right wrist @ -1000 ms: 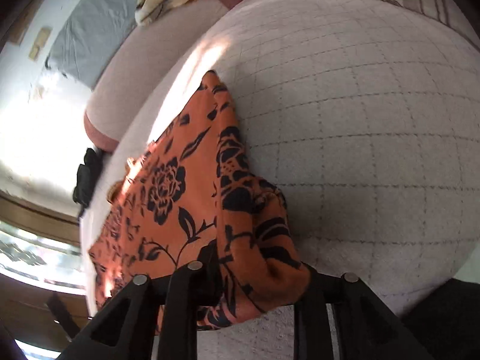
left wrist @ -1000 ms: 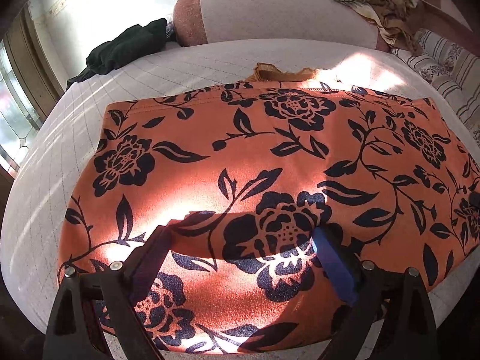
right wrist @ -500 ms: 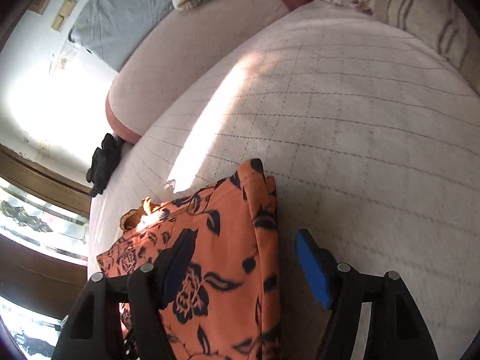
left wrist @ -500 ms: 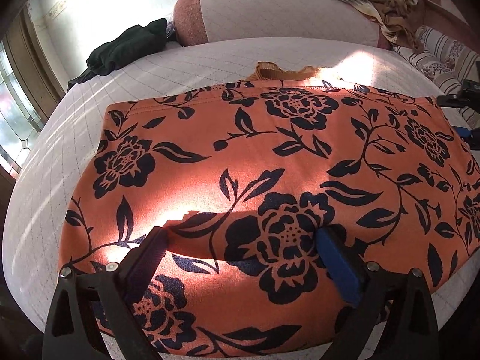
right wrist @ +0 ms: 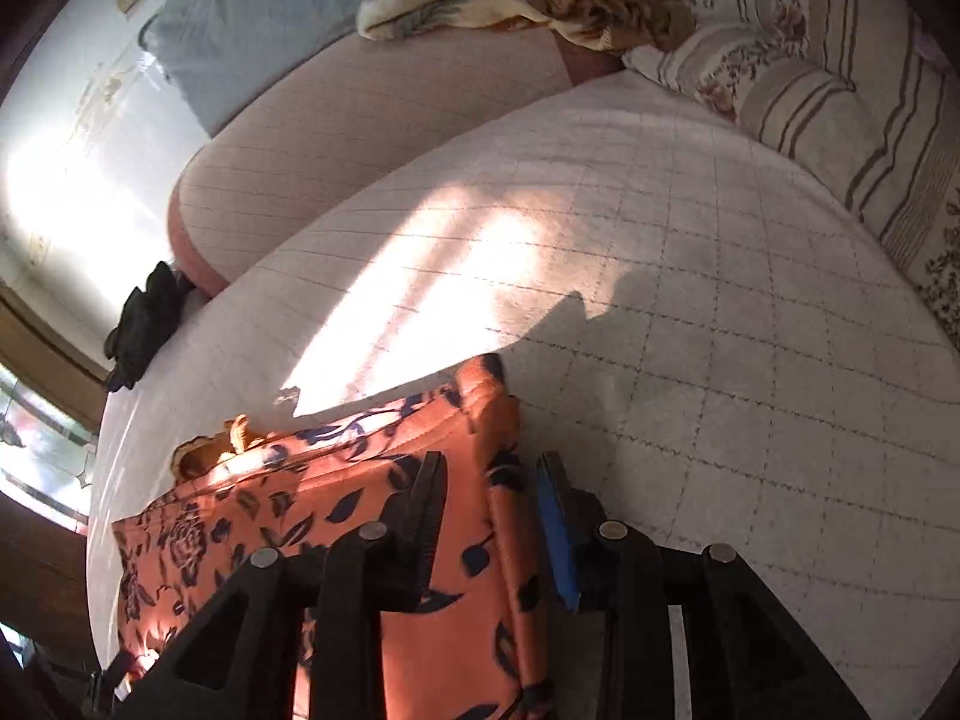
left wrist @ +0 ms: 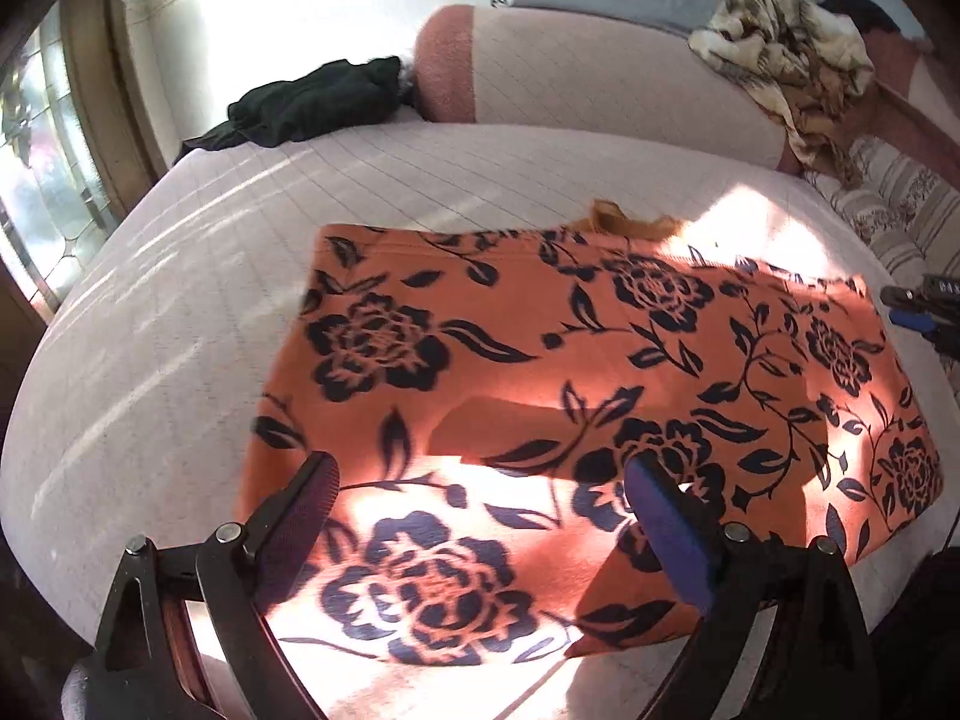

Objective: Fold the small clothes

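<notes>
Item: orange floral garment [left wrist: 600, 360], flat on bed [left wrist: 180, 330], nr front edge. R gripper [right wrist: 491, 471]: jaws just closed, pinching the right-side hem, prob. for the fold. L gripper [left wrist: 480, 468]: released, empty.

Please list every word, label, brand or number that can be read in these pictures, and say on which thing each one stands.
No text can be read in either view.
Pale marks on a dark device at the right edge of the left wrist view: too small and blurred to read.
The orange floral garment carries only a printed flower pattern, no label in view.
</notes>
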Tool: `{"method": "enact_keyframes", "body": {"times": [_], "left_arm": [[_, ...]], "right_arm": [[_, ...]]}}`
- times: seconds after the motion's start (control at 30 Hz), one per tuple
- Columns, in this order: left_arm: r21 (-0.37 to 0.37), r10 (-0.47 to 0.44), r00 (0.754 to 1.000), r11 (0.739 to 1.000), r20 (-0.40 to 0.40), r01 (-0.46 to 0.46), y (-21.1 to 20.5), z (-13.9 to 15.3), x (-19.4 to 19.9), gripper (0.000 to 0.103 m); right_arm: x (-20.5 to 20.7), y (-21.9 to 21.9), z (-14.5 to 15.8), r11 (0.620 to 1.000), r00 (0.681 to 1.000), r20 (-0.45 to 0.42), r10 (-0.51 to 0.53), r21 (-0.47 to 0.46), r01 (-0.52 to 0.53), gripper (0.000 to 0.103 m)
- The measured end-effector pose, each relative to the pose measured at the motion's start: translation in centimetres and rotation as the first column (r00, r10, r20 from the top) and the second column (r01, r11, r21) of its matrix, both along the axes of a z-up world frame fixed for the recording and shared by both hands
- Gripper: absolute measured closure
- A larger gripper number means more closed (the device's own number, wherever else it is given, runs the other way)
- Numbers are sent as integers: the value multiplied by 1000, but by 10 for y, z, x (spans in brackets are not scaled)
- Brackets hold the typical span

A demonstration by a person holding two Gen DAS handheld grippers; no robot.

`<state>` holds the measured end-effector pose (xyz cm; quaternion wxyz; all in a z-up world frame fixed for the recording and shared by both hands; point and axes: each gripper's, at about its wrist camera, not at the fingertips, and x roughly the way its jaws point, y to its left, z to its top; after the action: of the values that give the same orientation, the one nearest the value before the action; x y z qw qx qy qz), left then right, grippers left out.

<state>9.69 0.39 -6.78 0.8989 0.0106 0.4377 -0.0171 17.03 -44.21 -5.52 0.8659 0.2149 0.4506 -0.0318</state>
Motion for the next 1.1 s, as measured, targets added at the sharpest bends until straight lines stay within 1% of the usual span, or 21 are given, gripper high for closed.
{"method": "enact_keyframes", "body": {"times": [0.07, 0.1, 0.13, 0.17, 0.2, 0.23, 0.3, 0.37, 0.4, 0.43, 0.5, 0.53, 0.57, 0.63, 0.67, 0.77, 0.87, 0.97, 1.03, 1.07, 1.1], "left_arm": [[-10, 47, 999, 999, -7, -48, 24, 1, -8, 7], [12, 85, 996, 996, -40, -84, 36, -7, -9, 7], [48, 134, 986, 990, -96, -130, 48, -21, -7, 8], [55, 179, 969, 984, -173, -172, 62, -38, -7, 11], [-41, 193, 959, 978, -208, -205, 79, -46, -10, 12], [-91, 209, 959, 969, -191, -229, 89, -41, -16, 13], [-95, 205, 961, 970, -184, -225, 93, -29, -21, 17], [-128, 193, 971, 969, -139, -211, 98, -16, -23, 21], [-138, 189, 973, 969, -133, -207, 101, -12, -21, 23], [-156, 184, 974, 967, -132, -204, 103, -9, -17, 30], [-193, 172, 972, 960, -158, -202, 108, -13, -7, 36], [-206, 166, 967, 957, -191, -205, 110, -22, -1, 40], [-196, 170, 952, 955, -256, -224, 113, -36, 2, 47], [-227, 186, 952, 943, -243, -242, 119, -37, -6, 56], [-202, 188, 953, 950, -239, -238, 117, -33, -9, 58], [-174, 180, 953, 958, -245, -226, 111, -22, -14, 60], [-173, 160, 969, 966, -191, -194, 103, -1, -8, 60], [-137, 98, 986, 984, -138, -117, 86, 11, 20, 60], [-78, 90, 980, 991, -175, -105, 79, -4, 44, 60], [-38, 128, 966, 989, -225, -140, 87, -19, 55, 62], [-69, 162, 948, 980, -275, -187, 100, -31, 56, 62]], "right_arm": [[-16, 21, 17, 995, 996, 41, 79, 51, -81, 69], [-24, 34, 21, 986, 990, 54, 129, 100, -134, 69], [-32, 48, 22, 974, 982, 64, 176, 134, -183, 64], [-39, 59, 18, 962, 975, 67, 212, 159, -220, 55], [-45, 68, 9, 956, 973, 55, 225, 179, -231, 32], [-49, 74, -4, 957, 975, 30, 222, 185, -223, 27], [-53, 78, -35, 966, 978, -69, 197, 186, -181, 28], [-63, 74, -38, 964, 983, -18, 181, 204, -174, 29], [-64, 74, -37, 963, 984, -15, 175, 208, -168, 29], [-65, 72, -35, 962, 985, -18, 169, 218, -161, 29], [-65, 70, -37, 959, 986, -19, 165, 235, -157, 29], [-66, 68, -37, 958, 986, -15, 165, 241, -156, 29], [-67, 67, -37, 956, 986, -8, 164, 246, -157, 29], [-70, 64, -39, 954, 986, 7, 165, 254, -161, 29], [-72, 63, -38, 953, 986, 15, 166, 256, -164, 29], [-72, 60, -41, 947, 985, 31, 167, 273, -170, 29], [-73, 58, -43, 941, 986, 50, 160, 294, -167, 27], [-74, 56, -43, 936, 985, 61, 164, 306, -174, 27], [-74, 53, -45, 929, 984, 68, 163, 325, -176, 27], [-74, 51, -45, 925, 984, 71, 161, 336, -176, 27], [-74, 49, -45, 921, 985, 73, 159, 347, -175, 27]]}}
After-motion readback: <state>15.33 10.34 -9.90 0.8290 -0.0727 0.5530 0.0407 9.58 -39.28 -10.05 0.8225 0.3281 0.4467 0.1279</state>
